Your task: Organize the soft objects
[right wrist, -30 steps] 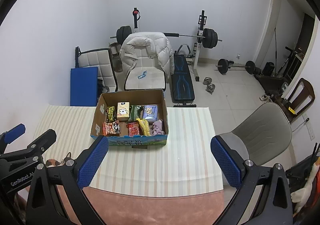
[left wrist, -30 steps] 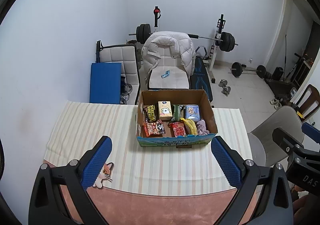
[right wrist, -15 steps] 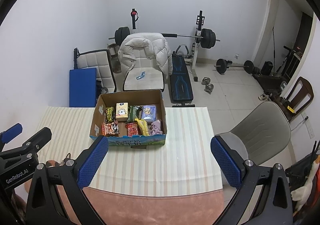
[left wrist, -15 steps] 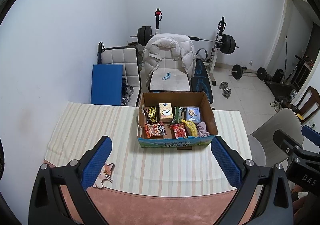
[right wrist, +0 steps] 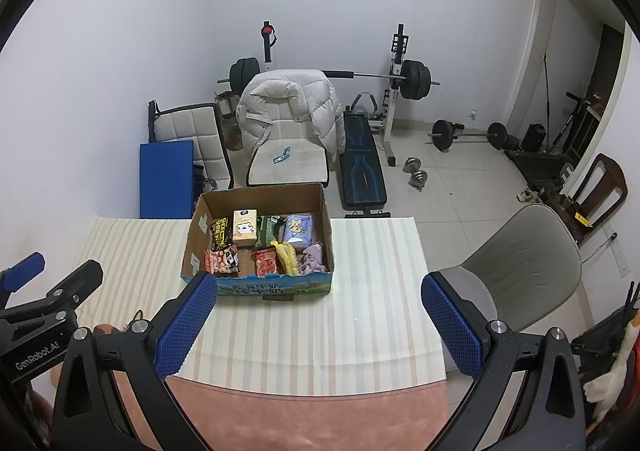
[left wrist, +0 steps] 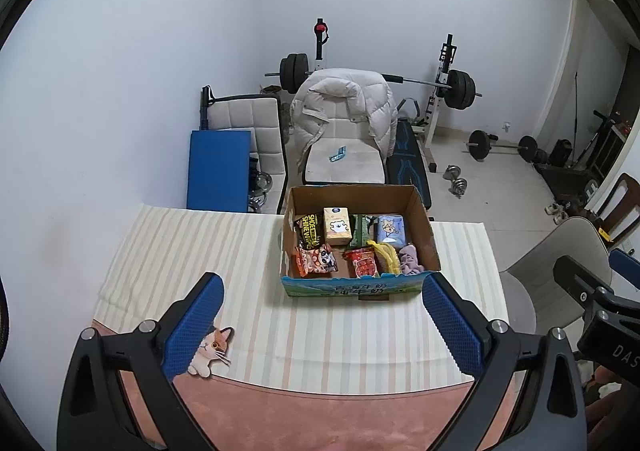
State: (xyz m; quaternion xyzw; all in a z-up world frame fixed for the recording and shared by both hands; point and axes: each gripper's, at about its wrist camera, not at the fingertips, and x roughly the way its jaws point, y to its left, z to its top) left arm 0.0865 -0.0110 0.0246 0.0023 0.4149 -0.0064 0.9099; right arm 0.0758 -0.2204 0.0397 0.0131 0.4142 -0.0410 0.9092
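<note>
Blue-padded left tool [left wrist: 322,325] wide, empty | right tool [right wrist: 320,325] wide, empty | both above table [left wrist: 340,327]

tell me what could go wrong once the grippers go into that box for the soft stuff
The cardboard box is packed tight: the yellow plush lies against the red snack pack and the purple soft item, so a wide-open left gripper might pinch a neighbour too.

The box sits loose on the striped tablecloth; a push on its wall could slide it or bunch the cloth.
</note>
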